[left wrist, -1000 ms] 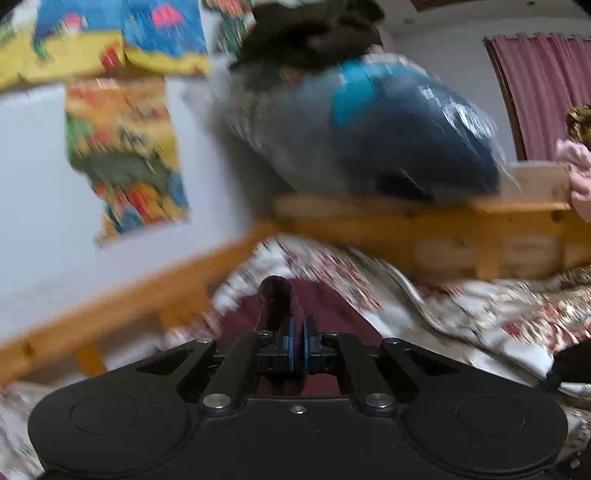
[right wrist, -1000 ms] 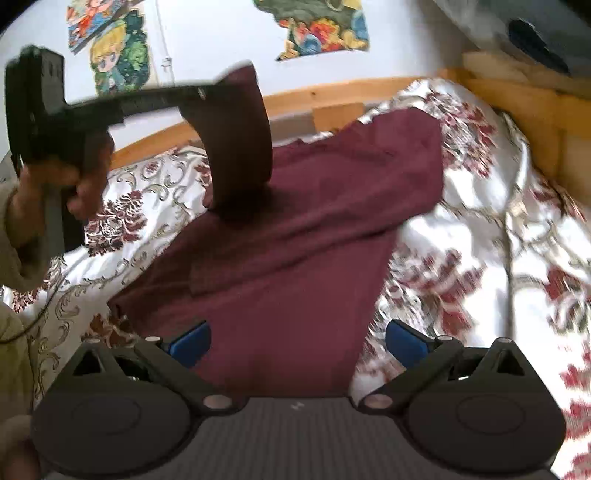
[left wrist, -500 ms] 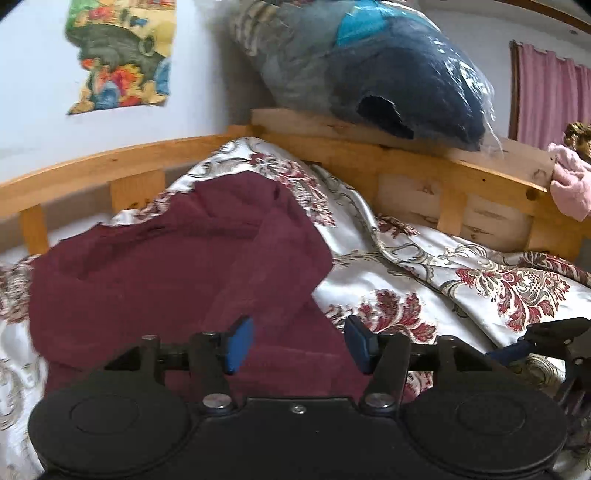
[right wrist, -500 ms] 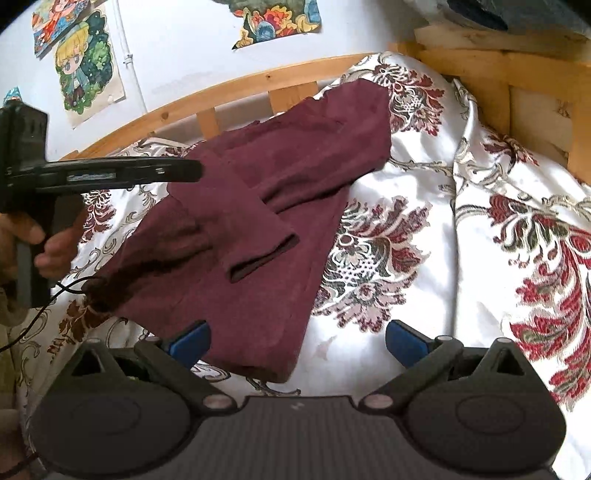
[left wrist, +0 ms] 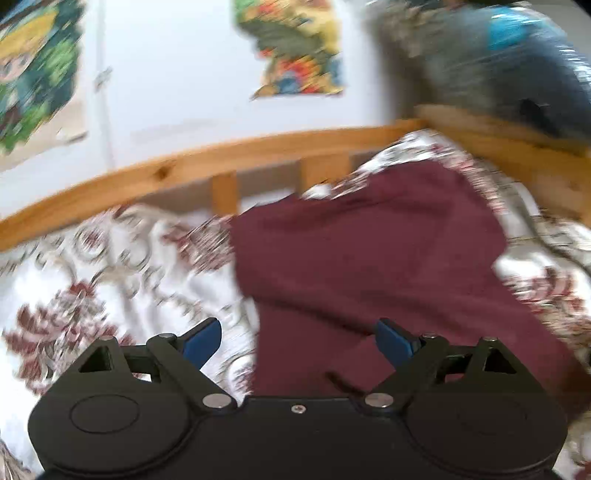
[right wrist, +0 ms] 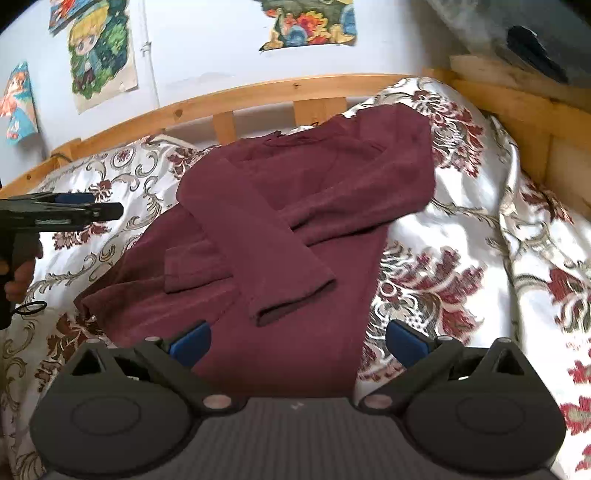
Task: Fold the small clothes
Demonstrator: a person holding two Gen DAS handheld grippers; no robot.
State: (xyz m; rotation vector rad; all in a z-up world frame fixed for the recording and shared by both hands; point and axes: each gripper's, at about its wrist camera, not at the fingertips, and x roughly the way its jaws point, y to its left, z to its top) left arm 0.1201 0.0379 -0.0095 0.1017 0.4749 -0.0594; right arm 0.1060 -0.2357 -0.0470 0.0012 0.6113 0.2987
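The soft maroon top [right wrist: 295,206] lies lengthwise from near to far on the floral bed [right wrist: 461,258], sleeves crossed. The left hand-held gripper [left wrist: 298,341] is opening, nothing between; the right hand-held gripper [right wrist: 298,341] is spread, empty.

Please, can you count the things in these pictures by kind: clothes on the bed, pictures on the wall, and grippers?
Clothes on the bed: 1, the maroon top, sleeves folded across it
Pictures on the wall: 4, namely picture one, picture two, picture three, picture four
Grippers: 2, the left gripper, its jaws opening with nothing gripped, and the right gripper, open
Total: 7
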